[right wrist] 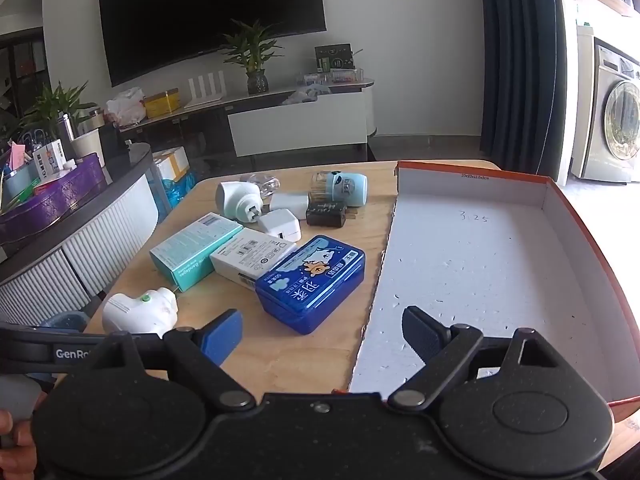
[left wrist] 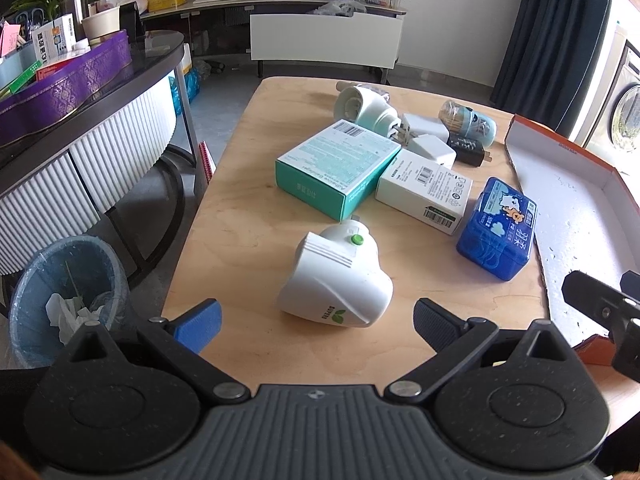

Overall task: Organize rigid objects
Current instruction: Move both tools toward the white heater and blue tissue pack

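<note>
On the wooden table (left wrist: 248, 208) lie a white plug-in device with a green button (left wrist: 336, 280), a teal box (left wrist: 340, 162), a white box (left wrist: 426, 190), a blue tin (left wrist: 498, 228), white chargers (left wrist: 430, 148), a black charger (left wrist: 466, 148) and a pale round plug device (left wrist: 368, 110). My left gripper (left wrist: 316, 322) is open, just in front of the white plug-in device. My right gripper (right wrist: 322, 334) is open and empty, near the blue tin (right wrist: 312, 282) and over the left edge of the orange-rimmed white box tray (right wrist: 480, 264).
A bin (left wrist: 68, 288) stands on the floor left of the table. A curved counter with a purple box (left wrist: 64, 84) is at the far left. The box tray (left wrist: 580, 200) takes the table's right side. A small light-blue bottle (right wrist: 346, 188) lies at the back.
</note>
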